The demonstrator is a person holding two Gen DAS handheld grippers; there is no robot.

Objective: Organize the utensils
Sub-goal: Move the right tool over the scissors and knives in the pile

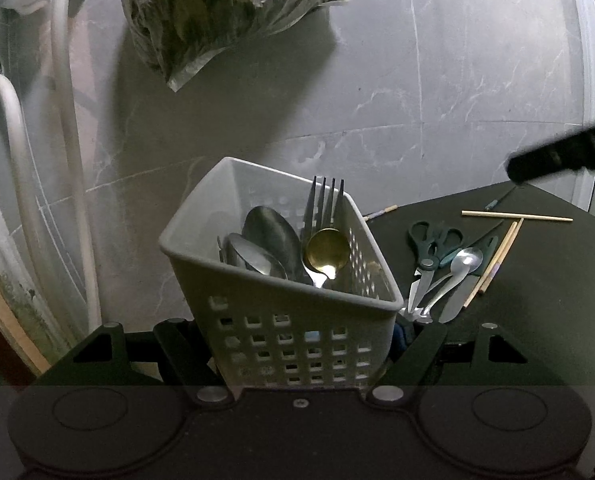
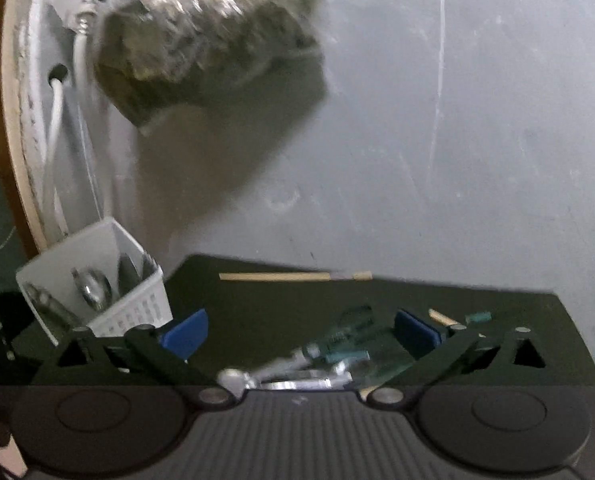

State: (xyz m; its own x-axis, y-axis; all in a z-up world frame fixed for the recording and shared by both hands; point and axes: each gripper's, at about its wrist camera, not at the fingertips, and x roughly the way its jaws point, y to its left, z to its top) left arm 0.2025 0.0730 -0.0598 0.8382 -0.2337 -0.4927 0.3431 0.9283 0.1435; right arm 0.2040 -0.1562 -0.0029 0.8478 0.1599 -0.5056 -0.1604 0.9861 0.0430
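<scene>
My left gripper (image 1: 301,344) is shut on a white perforated utensil basket (image 1: 257,332), one finger on each side wall. Inside it stand a dark fork (image 1: 325,204), a gold spoon (image 1: 327,250) and dark metal spoons (image 1: 271,232). On the dark mat (image 1: 537,300) to the right lie green-handled scissors (image 1: 433,248), a silver spoon (image 1: 463,262) and wooden chopsticks (image 1: 517,216). My right gripper (image 2: 301,332) stands open, its blue pads (image 2: 185,332) wide apart over the blurred scissors (image 2: 349,336) and a spoon (image 2: 233,380), touching neither. The basket (image 2: 137,316) shows at its left.
A plastic bag (image 1: 217,20) with dark contents hangs on the grey marbled wall. White hoses (image 1: 69,120) run down the wall at left beside a wooden edge. A dark blurred bar (image 1: 565,152) reaches in from the right. One chopstick (image 2: 277,277) lies at the mat's far edge.
</scene>
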